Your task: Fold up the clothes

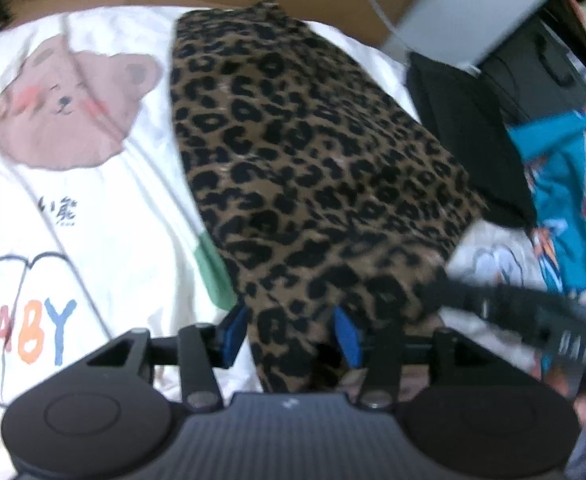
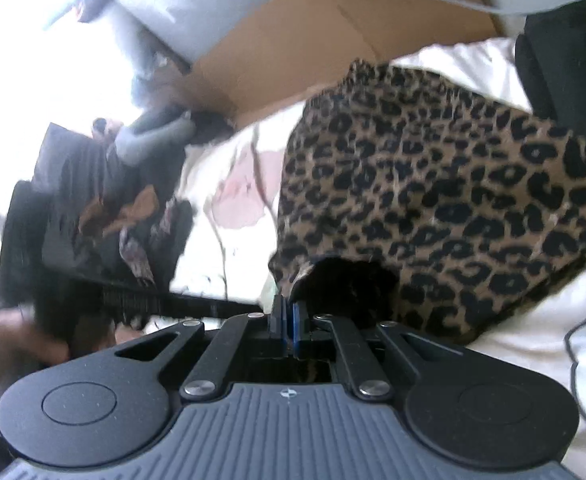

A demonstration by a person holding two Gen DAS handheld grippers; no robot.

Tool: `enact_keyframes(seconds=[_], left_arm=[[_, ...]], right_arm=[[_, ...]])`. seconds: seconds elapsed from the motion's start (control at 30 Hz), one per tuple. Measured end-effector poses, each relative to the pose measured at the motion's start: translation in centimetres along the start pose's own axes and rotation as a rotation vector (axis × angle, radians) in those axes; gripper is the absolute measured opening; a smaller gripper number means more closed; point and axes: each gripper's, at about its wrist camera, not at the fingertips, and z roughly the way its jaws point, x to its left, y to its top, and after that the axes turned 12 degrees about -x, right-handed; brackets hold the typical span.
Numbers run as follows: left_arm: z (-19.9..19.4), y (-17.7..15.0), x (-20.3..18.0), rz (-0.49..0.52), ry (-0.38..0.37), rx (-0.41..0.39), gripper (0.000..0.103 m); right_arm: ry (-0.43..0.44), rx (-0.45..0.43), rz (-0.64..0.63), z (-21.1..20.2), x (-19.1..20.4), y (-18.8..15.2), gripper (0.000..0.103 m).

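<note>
We hold the brown leopard-print knit garment [image 1: 313,152] on the white cartoon-print bed sheet [image 1: 93,208]: left claw [image 1: 291,334] apart around its near edge, right claw [image 2: 287,320] clamped on its hem; we should pull both evenly so the fold lies flat.

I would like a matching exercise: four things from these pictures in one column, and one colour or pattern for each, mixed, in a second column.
Things:
1. garment between the left gripper's fingers
2. bear print on the bedsheet
3. shirt at the right edge
4. box behind the bed

Colours:
a. teal
b. pinkish brown
c. plain cardboard brown
d. leopard spots

Pairs: 1-d, 2-b, 3-a, 4-c
</note>
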Motion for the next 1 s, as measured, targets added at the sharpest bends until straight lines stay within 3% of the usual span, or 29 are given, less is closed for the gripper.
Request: enact_keyframes(seconds=[0.13, 0.43, 0.53, 0.63, 0.67, 0.7, 1.0], left_arm=[[-0.5, -0.3, -0.8, 0.065, 0.01, -0.006, 0.062], [0.5, -2.2, -1.4, 0.172, 0.034, 0.031, 0.06], [1.3, -2.6, -1.1, 0.198, 0.077, 0.032, 0.047], [1.1, -2.8, -0.3, 0.178, 0.097, 0.026, 0.026], [0.9, -2.9, -0.1, 0.174, 0.106, 0.023, 0.015], [0.6, -3.0, 0.2, 0.159, 0.117, 0.02, 0.008], [-0.8, -5.0, 5.6, -0.217, 0.161, 0.002, 0.006]], right_arm=[[-0.001, -0.017, -0.007, 0.2, 0.1, 1.0, 0.001], [0.024, -0.004, 0.019, 1.0, 0.2, 0.7, 0.001], [0.033, -0.004, 0.038, 1.0, 0.1, 0.4, 0.001], [0.043, -0.013, 0.063, 0.7, 0.0, 0.4, 0.001], [0.046, -0.016, 0.07, 0.6, -0.1, 0.5, 0.001], [0.048, -0.018, 0.076, 0.6, -0.2, 0.6, 0.001], [0.022, -0.032, 0.116, 0.1, -1.1, 0.5, 0.003]])
